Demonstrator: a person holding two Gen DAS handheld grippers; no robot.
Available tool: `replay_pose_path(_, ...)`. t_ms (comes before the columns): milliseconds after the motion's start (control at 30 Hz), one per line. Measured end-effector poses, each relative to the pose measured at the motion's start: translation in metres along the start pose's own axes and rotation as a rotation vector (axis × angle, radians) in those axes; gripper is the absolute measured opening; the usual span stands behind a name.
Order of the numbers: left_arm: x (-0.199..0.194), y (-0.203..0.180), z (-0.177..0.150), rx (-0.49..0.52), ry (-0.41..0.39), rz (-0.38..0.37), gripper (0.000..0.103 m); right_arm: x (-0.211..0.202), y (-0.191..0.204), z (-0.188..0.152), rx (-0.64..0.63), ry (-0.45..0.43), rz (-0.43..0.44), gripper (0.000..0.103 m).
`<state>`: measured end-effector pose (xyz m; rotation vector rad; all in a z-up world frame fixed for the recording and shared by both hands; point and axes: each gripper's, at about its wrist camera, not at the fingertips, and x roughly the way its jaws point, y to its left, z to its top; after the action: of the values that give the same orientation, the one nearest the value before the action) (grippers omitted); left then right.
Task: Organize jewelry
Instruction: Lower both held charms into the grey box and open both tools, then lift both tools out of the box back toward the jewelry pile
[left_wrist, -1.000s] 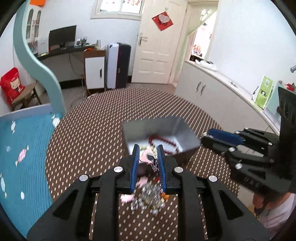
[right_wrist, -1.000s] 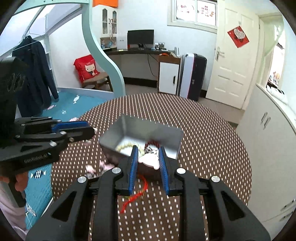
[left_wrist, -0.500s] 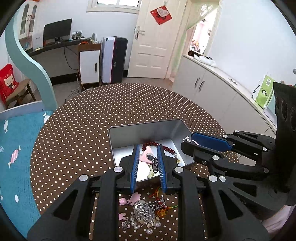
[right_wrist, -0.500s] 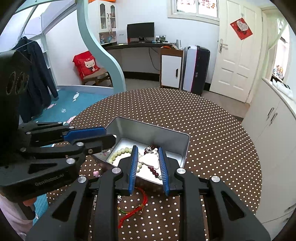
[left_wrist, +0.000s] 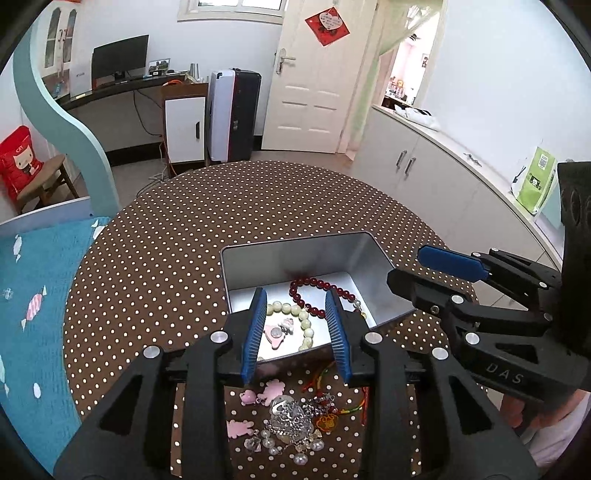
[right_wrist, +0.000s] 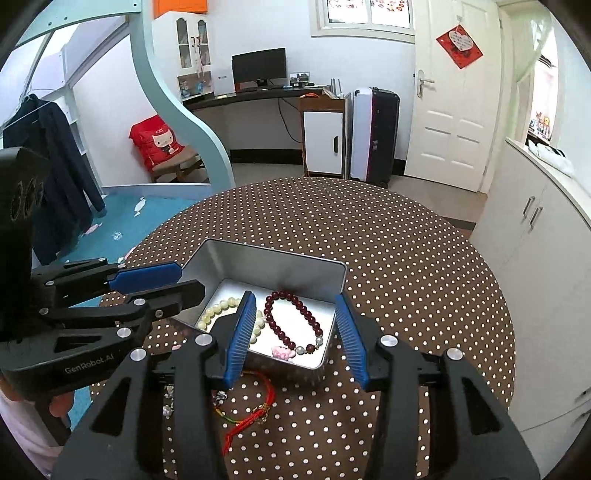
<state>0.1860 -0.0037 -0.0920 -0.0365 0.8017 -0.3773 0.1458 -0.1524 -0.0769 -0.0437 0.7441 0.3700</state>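
Observation:
A silver metal box (left_wrist: 295, 254) (right_wrist: 280, 264) stands on the dotted round table. In it lie a dark red bead bracelet (left_wrist: 317, 286) (right_wrist: 295, 317), a pale green bead bracelet (left_wrist: 306, 321) (right_wrist: 218, 308) and a pink charm (left_wrist: 277, 332) (right_wrist: 282, 351). My left gripper (left_wrist: 295, 328) is open and empty above the box's near edge; it also shows in the right wrist view (right_wrist: 162, 280). My right gripper (right_wrist: 295, 336) is open and empty over the box; it also shows in the left wrist view (left_wrist: 424, 266). A pile of loose jewelry (left_wrist: 291, 421) lies in front of the box.
A red and green cord bracelet (right_wrist: 251, 413) lies on the table (right_wrist: 406, 258) near the box. Pink charms (left_wrist: 258, 395) lie by the pile. A blue rug (left_wrist: 29, 295) lies to the left of the table, white cabinets (right_wrist: 535, 229) stand to the right.
Both grippers have opened and let go of their pieces over the box. The pink charm now lies inside the box. Both cameras look down more steeply into the box.

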Motion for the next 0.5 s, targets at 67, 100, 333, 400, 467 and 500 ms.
replay_pose_path(67,-0.003,0.000,-0.002,-0.001,0.001,0.000,0.034,-0.002,0.001,-0.001,0.001,0.000,-0.003,0.043)
replay_pose_path(100,-0.004,0.000,-0.003,-0.001,0.001,0.001,0.034,-0.004,0.001,-0.001,-0.002,-0.001,-0.004,0.043)
replay_pose_path(333,-0.019,-0.001,-0.008,0.002,-0.012,0.011,0.034,-0.013,0.005,-0.003,-0.006,-0.008,-0.010,0.043)
replay_pose_path(400,-0.023,0.001,-0.010,-0.001,-0.012,0.013,0.043,-0.016,0.006,-0.005,-0.003,-0.010,-0.015,0.047)
replay_pose_path(467,-0.029,0.002,-0.015,-0.008,-0.017,0.027,0.058,-0.020,0.007,-0.009,-0.003,-0.016,-0.027,0.056)
replay_pose_path(500,-0.031,0.002,-0.017,-0.010,-0.017,0.029,0.061,-0.022,0.007,-0.010,-0.006,-0.018,-0.034,0.061)
